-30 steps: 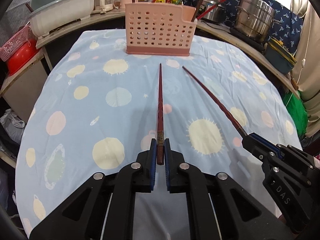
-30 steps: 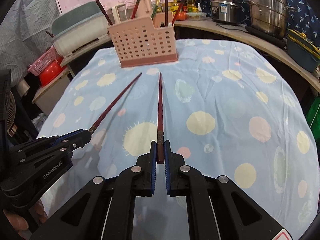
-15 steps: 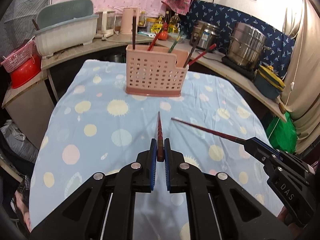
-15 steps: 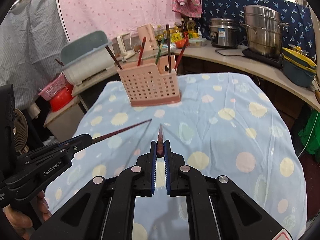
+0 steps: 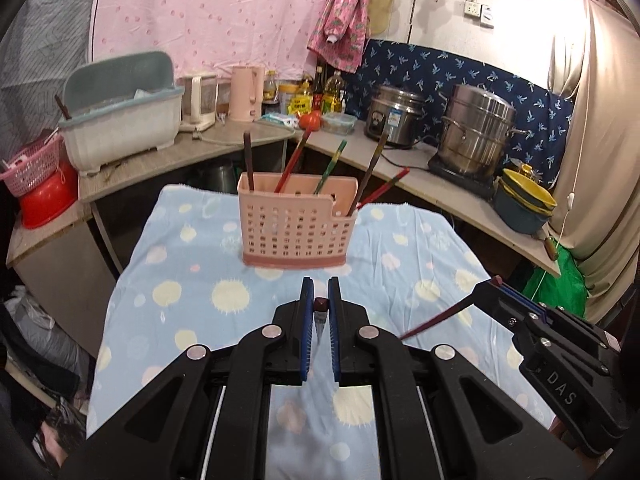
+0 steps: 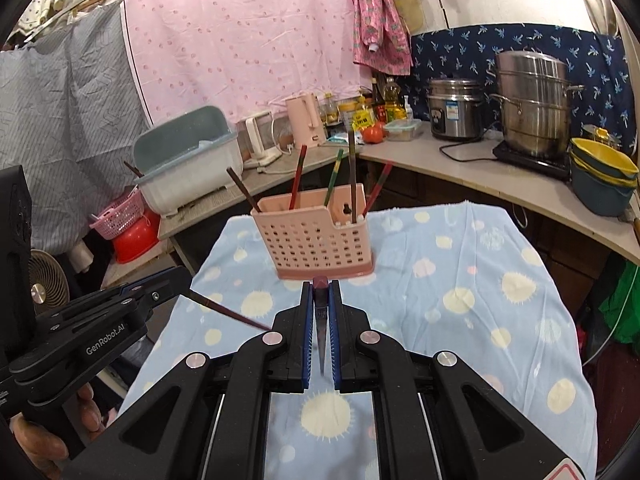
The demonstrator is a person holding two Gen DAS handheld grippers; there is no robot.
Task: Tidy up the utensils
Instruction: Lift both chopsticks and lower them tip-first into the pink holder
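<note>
Holding one dark red chopstick each, your left gripper [image 5: 320, 312] and right gripper [image 6: 321, 312] are both closed tight on the thick end, and each stick hangs with its thin tip down toward the near side, above the blue dotted cloth [image 6: 460, 280]. Straight ahead on the far side stands the pink perforated holder [image 5: 298, 224], upright, with several chopsticks already leaning in it. I judge both hands about equally near; the left chopstick [image 5: 321, 322] and the right chopstick [image 6: 321, 332] must enter tip first.
</note>
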